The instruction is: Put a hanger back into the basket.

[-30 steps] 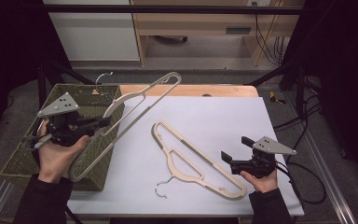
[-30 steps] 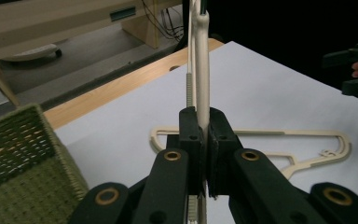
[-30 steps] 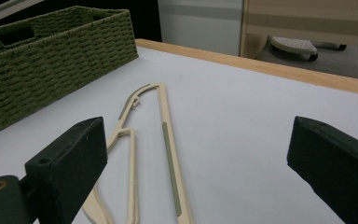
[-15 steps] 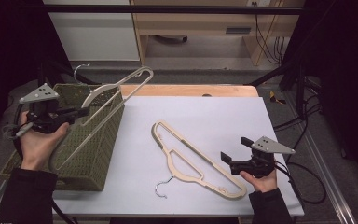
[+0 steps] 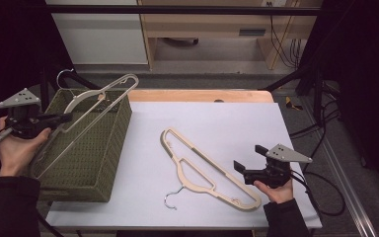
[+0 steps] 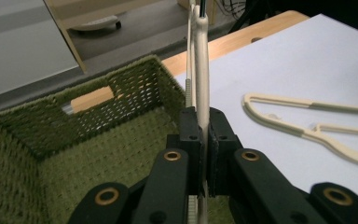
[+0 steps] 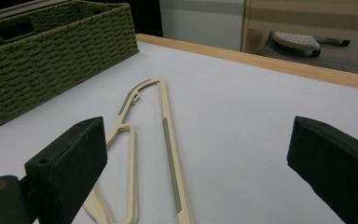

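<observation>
Left gripper (image 5: 65, 118) clamped on cream plastic hanger (image 5: 96, 98), long axis diagonal over green woven basket (image 5: 94, 163). Second cream hanger (image 5: 205, 170) right of basket, beside unclenched right gripper (image 5: 241, 165).

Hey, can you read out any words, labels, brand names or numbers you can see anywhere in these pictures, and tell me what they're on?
No readable text anywhere.
Beige hanger on the table: no markings visible.
Held hanger: none visible.
Green woven basket: no label.
High view, bottom left corner: a faint mark, too small and blurred to read.
</observation>
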Action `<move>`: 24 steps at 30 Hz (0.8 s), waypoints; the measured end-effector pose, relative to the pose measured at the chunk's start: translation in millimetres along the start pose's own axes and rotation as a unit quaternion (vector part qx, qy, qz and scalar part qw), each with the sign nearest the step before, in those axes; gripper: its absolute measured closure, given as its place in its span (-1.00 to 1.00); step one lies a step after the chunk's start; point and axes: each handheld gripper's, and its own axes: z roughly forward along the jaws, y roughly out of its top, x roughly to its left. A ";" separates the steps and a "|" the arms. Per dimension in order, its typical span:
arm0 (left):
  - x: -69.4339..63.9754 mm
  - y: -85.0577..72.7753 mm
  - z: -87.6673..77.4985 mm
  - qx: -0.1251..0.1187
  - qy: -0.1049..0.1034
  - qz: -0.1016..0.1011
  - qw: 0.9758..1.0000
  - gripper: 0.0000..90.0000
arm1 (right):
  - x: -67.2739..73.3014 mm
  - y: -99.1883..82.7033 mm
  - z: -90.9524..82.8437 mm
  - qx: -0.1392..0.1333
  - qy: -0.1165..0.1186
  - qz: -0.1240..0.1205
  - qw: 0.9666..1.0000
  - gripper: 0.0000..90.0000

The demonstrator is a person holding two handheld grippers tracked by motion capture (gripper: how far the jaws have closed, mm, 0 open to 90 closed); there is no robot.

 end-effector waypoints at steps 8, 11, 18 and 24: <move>21.0 -14.3 2.0 0.008 0.011 -0.012 1.000 0.92 | -0.4 -0.1 0.2 0.001 0.000 0.001 1.000 -0.89; 27.2 -19.6 2.8 0.012 0.013 -0.018 1.000 0.92 | -0.6 0.2 0.0 -0.001 -0.002 0.003 1.000 -0.89; 37.1 -30.0 4.1 0.015 0.014 -0.022 1.000 0.92 | -0.6 0.0 0.2 -0.001 -0.002 0.002 1.000 -0.89; 36.5 -28.9 6.2 0.022 0.015 -0.019 0.999 0.92 | -0.8 0.1 -0.1 0.000 -0.001 0.004 1.000 -0.89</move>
